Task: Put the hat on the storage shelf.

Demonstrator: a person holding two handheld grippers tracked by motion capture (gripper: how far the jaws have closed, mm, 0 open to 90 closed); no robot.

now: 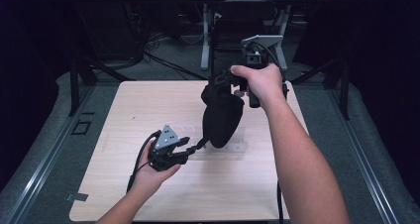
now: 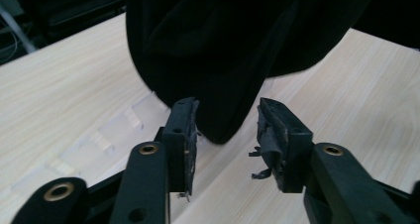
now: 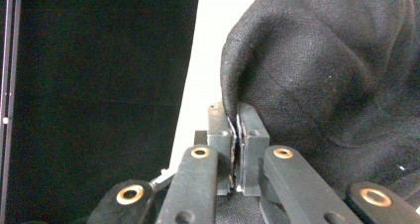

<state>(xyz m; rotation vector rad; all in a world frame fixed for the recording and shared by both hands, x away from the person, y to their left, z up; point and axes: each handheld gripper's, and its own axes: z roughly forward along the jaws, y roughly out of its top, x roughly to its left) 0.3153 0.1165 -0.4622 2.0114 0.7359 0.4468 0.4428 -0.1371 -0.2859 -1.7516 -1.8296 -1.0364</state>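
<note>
Black cloth (image 1: 222, 116) hangs clamped in the right gripper (image 1: 236, 83); left gripper (image 2: 225, 135) jaws gape beneath its lower edge.

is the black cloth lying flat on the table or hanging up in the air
Hanging. The right gripper is shut on the black cloth, which droops over the table.

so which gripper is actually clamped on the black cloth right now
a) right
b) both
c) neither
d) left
a: the right gripper has its jaws shut on an edge of the black cloth, while the left gripper is open with the cloth's bottom tip hanging between its jaws, ungripped.
</note>
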